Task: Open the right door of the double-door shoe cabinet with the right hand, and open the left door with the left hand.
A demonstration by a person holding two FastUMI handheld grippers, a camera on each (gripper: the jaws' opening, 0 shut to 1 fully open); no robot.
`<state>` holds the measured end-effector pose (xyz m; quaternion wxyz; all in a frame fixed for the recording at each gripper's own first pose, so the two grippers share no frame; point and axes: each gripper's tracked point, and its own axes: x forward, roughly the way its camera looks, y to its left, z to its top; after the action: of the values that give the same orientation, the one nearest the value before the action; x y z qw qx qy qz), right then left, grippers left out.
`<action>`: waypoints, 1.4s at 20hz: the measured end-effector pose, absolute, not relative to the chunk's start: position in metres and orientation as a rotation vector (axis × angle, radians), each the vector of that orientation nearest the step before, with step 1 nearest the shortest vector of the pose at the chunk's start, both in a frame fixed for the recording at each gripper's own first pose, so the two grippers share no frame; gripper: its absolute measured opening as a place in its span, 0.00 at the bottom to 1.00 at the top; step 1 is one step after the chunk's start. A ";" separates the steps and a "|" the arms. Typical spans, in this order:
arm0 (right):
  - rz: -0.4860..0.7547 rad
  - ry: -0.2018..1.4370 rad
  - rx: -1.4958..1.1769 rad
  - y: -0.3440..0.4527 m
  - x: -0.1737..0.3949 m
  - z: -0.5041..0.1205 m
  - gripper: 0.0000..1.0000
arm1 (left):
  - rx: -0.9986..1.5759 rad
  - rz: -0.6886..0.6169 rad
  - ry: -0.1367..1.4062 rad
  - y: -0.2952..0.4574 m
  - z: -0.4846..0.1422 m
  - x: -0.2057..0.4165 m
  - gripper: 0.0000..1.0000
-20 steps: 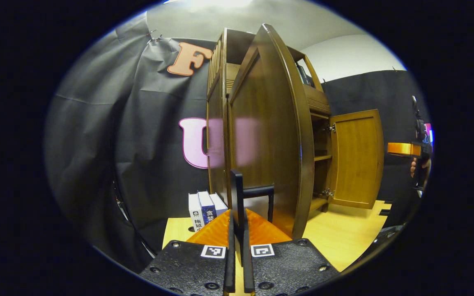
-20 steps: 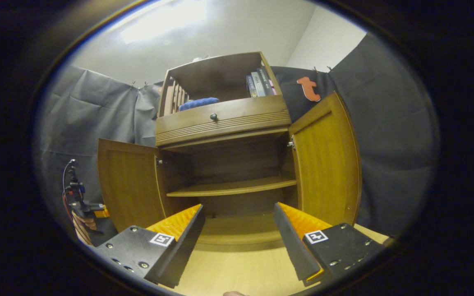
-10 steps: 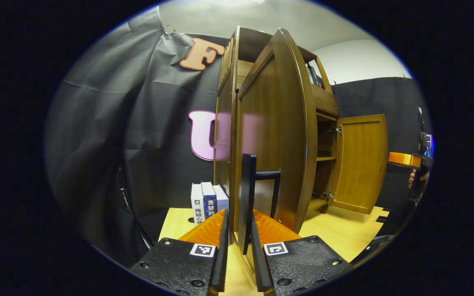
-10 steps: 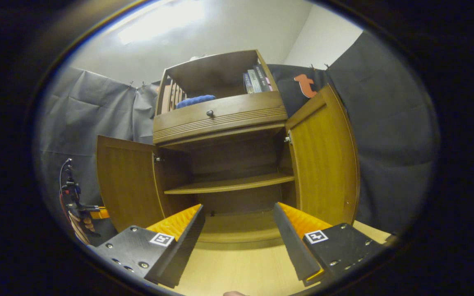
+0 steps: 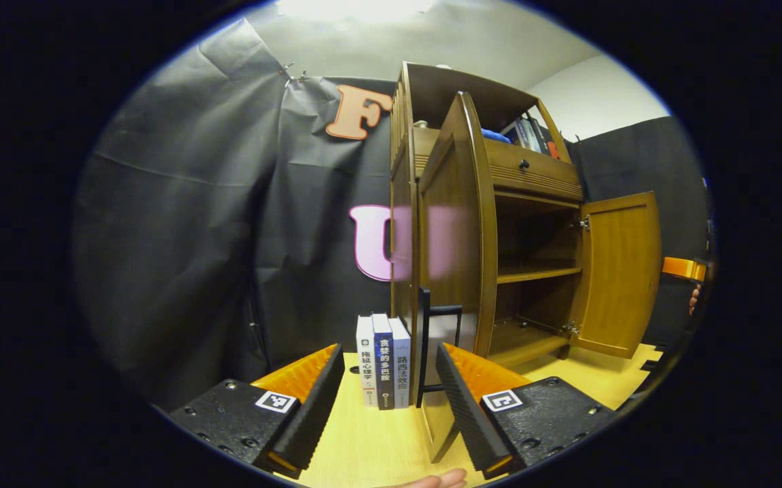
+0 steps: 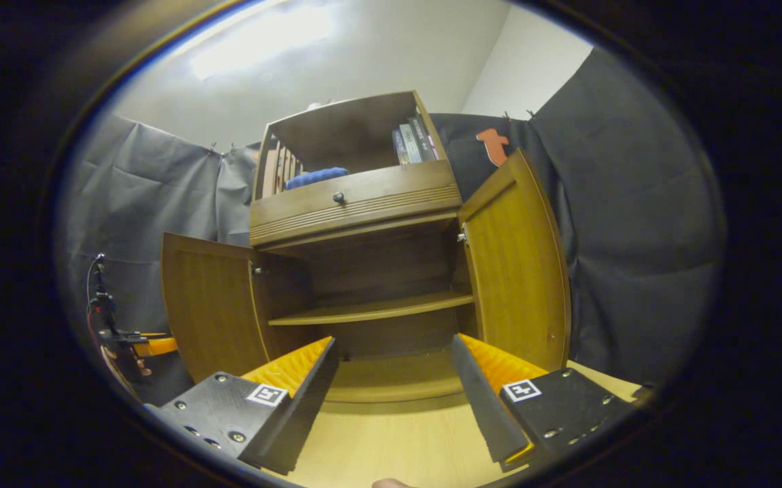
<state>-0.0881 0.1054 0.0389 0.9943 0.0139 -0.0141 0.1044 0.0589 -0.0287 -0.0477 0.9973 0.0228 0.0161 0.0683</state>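
Now left door (image 5: 455, 230) edge-on, right door (image 5: 618, 271) swung wide

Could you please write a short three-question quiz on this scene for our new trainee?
1. True or false: both cabinet doors, the left door and the right door, stand open.
2. The left gripper is: A) shut on the handle, B) open, with the handle between its spread fingers, C) holding a book.
3. What stands on the floor beside the cabinet, left of the handle in the left gripper view?

Key: 1 true. 2 B. 3 three books, upright.
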 end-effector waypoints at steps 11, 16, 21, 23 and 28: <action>0.140 -0.076 0.028 0.057 -0.092 0.064 1.00 | 0.067 0.259 -0.137 -0.095 0.035 0.019 0.92; 0.128 -0.088 0.036 0.045 -0.096 0.078 0.96 | 0.025 0.201 -0.163 -0.143 0.049 0.037 0.94; 0.100 -0.150 0.060 0.038 -0.087 0.095 0.99 | 0.030 0.183 -0.157 -0.181 0.033 0.078 0.93; 0.097 -0.160 0.053 0.042 -0.081 0.095 0.96 | 0.026 0.137 -0.140 -0.206 0.020 0.098 0.95; 0.089 -0.161 0.025 0.056 -0.061 0.085 0.99 | 0.050 0.124 -0.102 -0.241 -0.010 0.143 0.93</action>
<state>-0.0610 0.0565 0.0846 0.9957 0.0125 -0.0805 0.0447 0.1428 -0.2405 -0.0097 0.9965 0.0250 -0.0507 0.0621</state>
